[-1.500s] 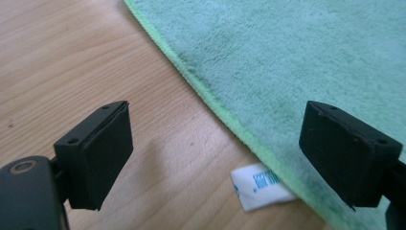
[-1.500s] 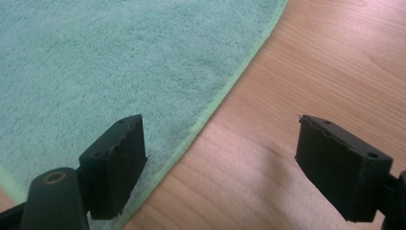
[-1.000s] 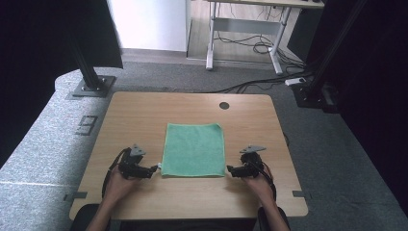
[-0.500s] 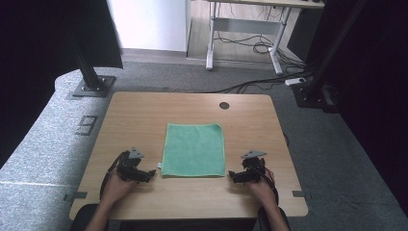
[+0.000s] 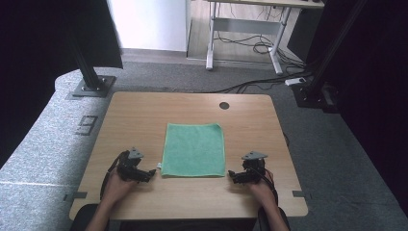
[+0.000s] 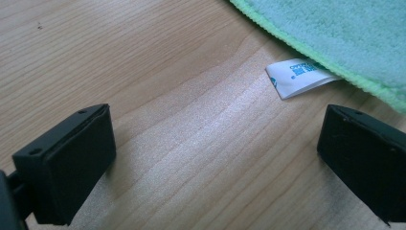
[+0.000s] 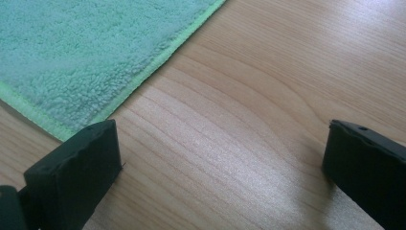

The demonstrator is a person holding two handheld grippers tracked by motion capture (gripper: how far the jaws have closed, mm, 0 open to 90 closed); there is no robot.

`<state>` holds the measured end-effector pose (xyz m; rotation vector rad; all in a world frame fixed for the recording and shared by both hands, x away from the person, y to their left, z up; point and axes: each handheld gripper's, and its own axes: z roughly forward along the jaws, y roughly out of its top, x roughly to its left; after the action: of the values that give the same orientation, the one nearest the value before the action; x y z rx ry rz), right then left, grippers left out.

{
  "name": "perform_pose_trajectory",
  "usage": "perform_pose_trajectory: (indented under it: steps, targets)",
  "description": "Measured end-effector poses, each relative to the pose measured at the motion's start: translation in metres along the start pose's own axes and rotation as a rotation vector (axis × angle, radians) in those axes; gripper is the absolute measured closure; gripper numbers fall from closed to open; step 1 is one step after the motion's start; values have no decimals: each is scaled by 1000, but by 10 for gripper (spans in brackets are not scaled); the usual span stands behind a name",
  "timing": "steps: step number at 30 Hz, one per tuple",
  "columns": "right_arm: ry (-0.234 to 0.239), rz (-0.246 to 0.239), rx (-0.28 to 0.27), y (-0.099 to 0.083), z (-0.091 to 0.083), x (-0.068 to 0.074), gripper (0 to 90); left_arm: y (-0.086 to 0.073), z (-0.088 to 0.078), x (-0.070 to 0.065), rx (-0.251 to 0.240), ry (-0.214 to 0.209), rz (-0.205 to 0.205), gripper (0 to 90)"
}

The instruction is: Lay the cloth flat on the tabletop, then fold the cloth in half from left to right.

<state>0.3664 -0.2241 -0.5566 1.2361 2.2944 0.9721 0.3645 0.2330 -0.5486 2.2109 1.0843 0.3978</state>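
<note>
High view shows the person's two hands at the near edge of the surface (image 5: 144, 115), the left gripper (image 5: 144, 176) just off the near left corner of the green cloth (image 5: 195, 149) and the right gripper (image 5: 236, 177) just off its near right corner; both are released, jaws spread wide over bare wood with nothing between them. The cloth lies flat and square mid-surface, its white tag (image 6: 299, 76) poking out by the left gripper. To take the corners well, each gripper probably needs to slide one jaw under the hem and pinch both corners evenly, so the cloth lifts without skewing. Compared with a second ago, both hands sit slightly nearer the person and the jaws have just been opening, empty; the cloth has not shifted.
</note>
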Motion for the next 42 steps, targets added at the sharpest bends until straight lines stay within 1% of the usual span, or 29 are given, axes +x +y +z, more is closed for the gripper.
perform_pose_trajectory:
  steps: [17, 20, 21, 22, 23, 26, 27, 29, 30, 31, 32, 33, 34, 35, 36, 39, 40, 41, 42]
  targets:
    - [1, -1, 0, 0, 0, 0, 0, 1, 1, 1, -1, -3, -1, 0]
    - [-3, 3, 2, 0, 0, 0, 0, 3, 1, 1, 13, -2, 2, 0]
    - [-3, 5, 7, 1, 0, 1, 0, 6, 1, 2, 32, -4, 5, 0]
    - [-3, 5, 7, 1, 0, 1, 0, 6, 1, 2, 32, -4, 5, 0]
    - [-6, 10, 16, 2, -1, 1, 0, 9, 2, 4, 39, 6, 8, 0]
    - [-3, 17, 22, 4, -1, 3, 0, 17, 4, 9, 27, 30, -1, 0]
    - [-3, 17, 22, 4, -1, 3, 0, 17, 4, 9, 27, 30, -1, 0]
    - [3, 36, 22, 6, -3, 5, 0, 26, 3, 12, 0, 41, -18, 0]
    - [6, 42, 15, 8, -3, 6, 0, 30, 3, 13, -16, 40, -29, 0]
    - [9, 56, 7, 10, -4, 7, 0, 39, 4, 14, -41, 26, -40, 0]
    - [9, 56, 7, 10, -4, 7, 0, 39, 4, 14, -41, 26, -40, 0]
    - [11, 62, 6, 13, -3, 9, 0, 48, 9, 14, -49, 30, -34, 0]
    - [11, 62, 6, 13, -3, 9, 0, 48, 9, 14, -49, 30, -34, 0]
    - [12, 66, 11, 16, -2, 13, 0, 56, 16, 12, -56, 31, -24, 0]
    - [12, 66, 11, 16, -2, 13, 0, 56, 16, 12, -56, 31, -24, 0]
    - [5, 60, 10, 19, 0, 19, 0, 62, 26, 9, -58, 19, -20, 0]
    - [5, 59, 7, 20, 2, 20, 0, 62, 33, 5, -46, 17, -10, 0]
    - [6, 56, 9, 21, 3, 22, 0, 61, 35, 4, -36, 21, -1, 0]
    - [6, 56, 9, 21, 3, 22, 0, 61, 35, 4, -36, 21, -1, 0]
